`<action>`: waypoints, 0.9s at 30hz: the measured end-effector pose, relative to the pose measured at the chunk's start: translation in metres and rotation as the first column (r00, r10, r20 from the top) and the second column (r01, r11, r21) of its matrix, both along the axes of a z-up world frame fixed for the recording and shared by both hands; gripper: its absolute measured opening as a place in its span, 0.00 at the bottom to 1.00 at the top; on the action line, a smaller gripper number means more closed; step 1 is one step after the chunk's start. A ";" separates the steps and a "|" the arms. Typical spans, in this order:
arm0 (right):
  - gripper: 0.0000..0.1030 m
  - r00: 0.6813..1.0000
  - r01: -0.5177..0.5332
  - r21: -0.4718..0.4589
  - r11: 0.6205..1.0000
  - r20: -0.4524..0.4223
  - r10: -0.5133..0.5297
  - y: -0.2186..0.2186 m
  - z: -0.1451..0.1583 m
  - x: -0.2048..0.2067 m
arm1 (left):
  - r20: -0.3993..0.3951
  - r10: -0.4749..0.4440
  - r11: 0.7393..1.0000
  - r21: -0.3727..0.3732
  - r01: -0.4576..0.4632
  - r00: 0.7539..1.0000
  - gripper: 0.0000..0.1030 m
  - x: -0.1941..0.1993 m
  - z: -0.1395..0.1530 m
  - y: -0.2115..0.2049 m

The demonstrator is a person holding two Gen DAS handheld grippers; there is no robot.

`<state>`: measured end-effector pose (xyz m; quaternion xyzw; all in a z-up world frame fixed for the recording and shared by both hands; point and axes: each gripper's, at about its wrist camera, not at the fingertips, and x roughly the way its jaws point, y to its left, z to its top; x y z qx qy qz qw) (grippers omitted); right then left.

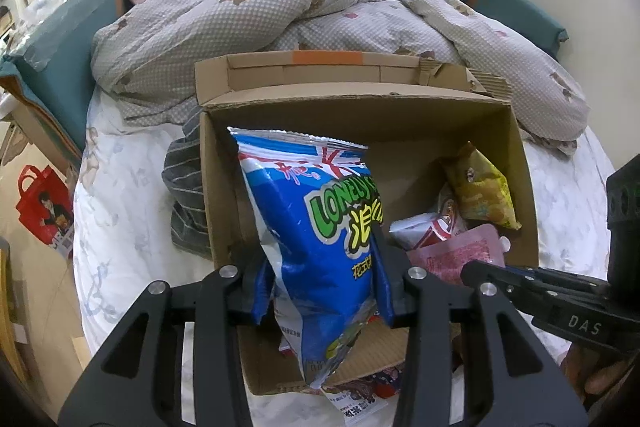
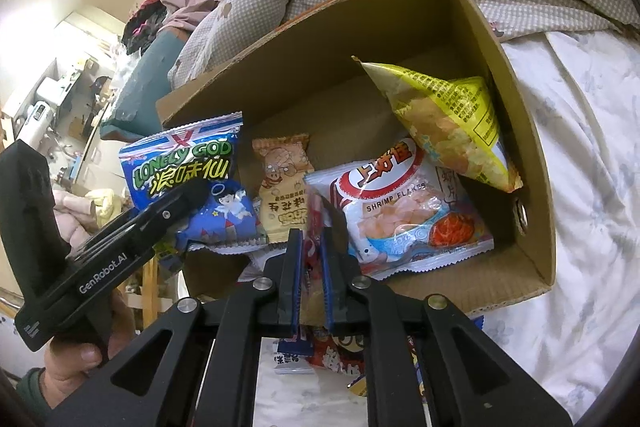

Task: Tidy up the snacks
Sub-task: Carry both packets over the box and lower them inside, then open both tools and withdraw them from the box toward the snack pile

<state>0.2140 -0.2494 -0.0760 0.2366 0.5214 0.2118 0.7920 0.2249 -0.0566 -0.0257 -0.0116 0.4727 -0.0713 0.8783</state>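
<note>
Left fingers (image 1: 316, 267) pinch blue bag (image 1: 316, 211) (above box (image 1: 524, 187)).

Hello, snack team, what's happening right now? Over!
Left gripper shut on blue chip bag over cardboard box. Right gripper shut on red packet. Nothing blocking.

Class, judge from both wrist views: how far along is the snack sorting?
Done: yellow chip bag and shrimp flakes packet lie in the brown cardboard box. In hand: left gripper holds the blue Lonely God bag; right gripper pinches a red-and-white packet. Left: packets on the bedsheet.
</note>
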 end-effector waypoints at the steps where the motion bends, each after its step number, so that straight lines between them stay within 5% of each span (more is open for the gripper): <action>1: 0.12 1.000 -0.003 -0.003 1.000 0.005 0.003 0.001 0.001 0.000 | 0.005 -0.002 1.000 0.001 0.002 1.000 0.38 0.000 0.001 0.000; 4: 0.12 1.000 -0.011 -0.022 1.000 0.019 0.012 0.004 0.002 0.000 | 0.021 -0.005 1.000 0.008 0.005 1.000 0.43 -0.002 0.003 -0.001; 10: 0.12 0.999 -0.003 -0.069 0.998 0.052 0.006 0.006 0.009 0.001 | 0.061 0.019 1.000 0.006 -0.019 0.998 0.80 -0.006 0.010 0.003; 24: 0.15 0.991 0.104 -0.133 0.986 0.102 -0.091 -0.015 0.021 0.002 | 0.123 0.085 0.996 0.011 -0.087 0.989 0.81 -0.019 0.013 0.013; 25: 0.23 0.990 0.105 -0.138 0.985 0.105 -0.091 -0.016 0.022 0.002 | 0.127 0.088 0.996 0.014 -0.091 0.988 0.81 -0.020 0.013 0.013; 27: 0.64 0.990 0.106 -0.137 0.985 0.108 -0.091 -0.018 0.023 0.001 | 0.138 0.091 0.996 0.013 -0.093 0.986 0.81 -0.024 0.014 0.014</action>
